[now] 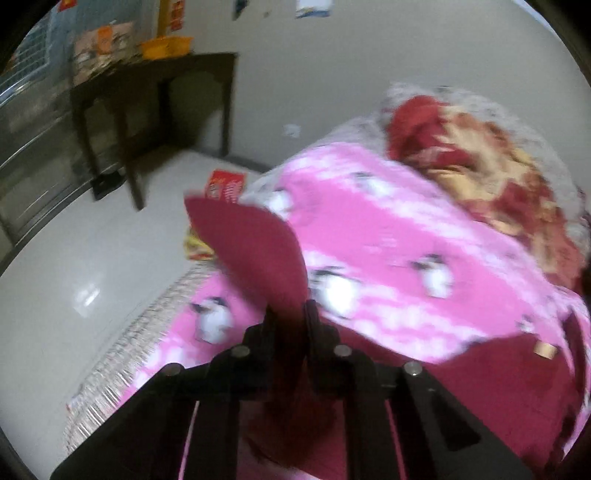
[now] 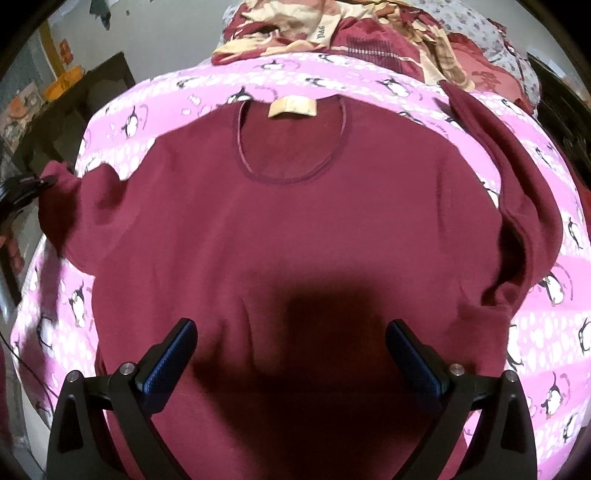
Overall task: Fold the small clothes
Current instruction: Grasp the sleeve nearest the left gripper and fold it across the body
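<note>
Two tools work over one maroon knit sweater (image 2: 288, 236) that lies spread, front up, on a pink fleece blanket printed with penguins (image 2: 546, 332) covering a bed. Going left to right: the left tool (image 1: 290, 314) has its black fingers drawn close together on a sleeve of the sweater (image 1: 255, 251), pinching the cloth and lifting it, so the sleeve end stands up off the blanket and fans out just ahead of the fingertips. From the right wrist view this same tool shows at the far left edge, at the raised sleeve. Beyond it, on the left, stand a dark wooden desk (image 1: 155, 92) holding a yellow plastic bowl (image 1: 166, 46), and a white tiled floor (image 1: 74, 266).

Further right, the right tool (image 2: 291, 332) hovers with its blue-padded fingers (image 2: 170, 354) spread wide apart, gripping nothing. The sweater's lower body lies directly beneath and between them, under the tool's dark shadow; the round neckline with a beige label (image 2: 293, 108) lies well ahead. The other sleeve (image 2: 517, 192) lies folded along the right side. A rumpled red and cream cloth (image 2: 369, 33) is heaped past the collar.
</note>
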